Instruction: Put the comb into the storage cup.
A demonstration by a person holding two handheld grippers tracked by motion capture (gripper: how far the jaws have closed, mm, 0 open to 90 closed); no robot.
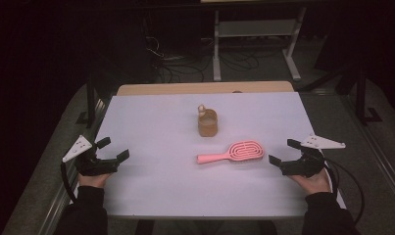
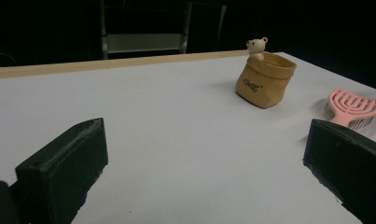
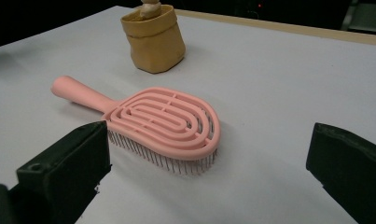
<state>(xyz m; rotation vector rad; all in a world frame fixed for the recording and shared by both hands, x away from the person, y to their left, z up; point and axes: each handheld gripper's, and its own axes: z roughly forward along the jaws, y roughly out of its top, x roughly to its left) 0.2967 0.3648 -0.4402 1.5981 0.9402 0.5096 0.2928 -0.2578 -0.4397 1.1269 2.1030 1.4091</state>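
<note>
A pink hairbrush (image 1: pixel 232 152) (image 3: pixel 155 119) lies bristles down on the white table (image 1: pixel 160 186), its handle pointing left in the high view. Behind it stands a small tan bag (image 1: pixel 207 123) (image 2: pixel 265 79) (image 3: pixel 153 42) with a little bear figure (image 2: pixel 256 47) at its rim. My right gripper (image 1: pixel 283 152) (image 3: pixel 209 168) rests open at the right side of the table, its jaws spread a short way from the brush head. My left gripper (image 1: pixel 111 149) (image 2: pixel 204 163) is open near the left edge, with bare table between its jaws. The brush head (image 2: pixel 352 107) shows past the left gripper's right jaw.
A strip of wooden tabletop (image 1: pixel 205 88) runs along the far edge. Beyond it the dark floor holds cables (image 1: pixel 185 63) and a white metal frame (image 1: pixel 256 34). The person's hands and dark sleeves (image 1: pixel 85 210) come in at the near corners.
</note>
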